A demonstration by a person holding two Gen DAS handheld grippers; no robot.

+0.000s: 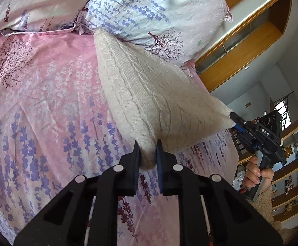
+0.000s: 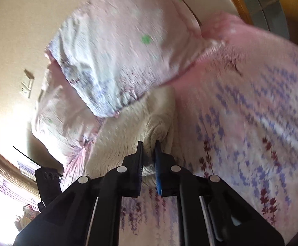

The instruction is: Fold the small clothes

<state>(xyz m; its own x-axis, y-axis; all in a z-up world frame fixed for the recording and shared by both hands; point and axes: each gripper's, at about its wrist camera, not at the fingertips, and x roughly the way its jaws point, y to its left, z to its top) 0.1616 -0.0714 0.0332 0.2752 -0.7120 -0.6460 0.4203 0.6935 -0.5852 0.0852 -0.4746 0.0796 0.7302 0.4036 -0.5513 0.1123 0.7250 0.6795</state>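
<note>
A cream cable-knit garment (image 1: 149,94) is stretched above the pink floral bedspread (image 1: 46,106). My left gripper (image 1: 148,147) is shut on its near corner, the knit pinched between the black and blue pads. In the left wrist view my right gripper (image 1: 234,116) grips the garment's other corner at the right, held by a hand (image 1: 255,174). The right wrist view is blurred: my right gripper (image 2: 149,147) is shut on a bunched fold of the cream knit (image 2: 124,135), which trails off under a pillow.
Two floral pillows (image 1: 149,14) lie at the head of the bed, just behind the garment. A wooden headboard and shelves (image 1: 241,47) stand to the right. The bed's edge (image 1: 235,155) falls away below the right gripper. A pillow (image 2: 124,51) fills the right wrist view.
</note>
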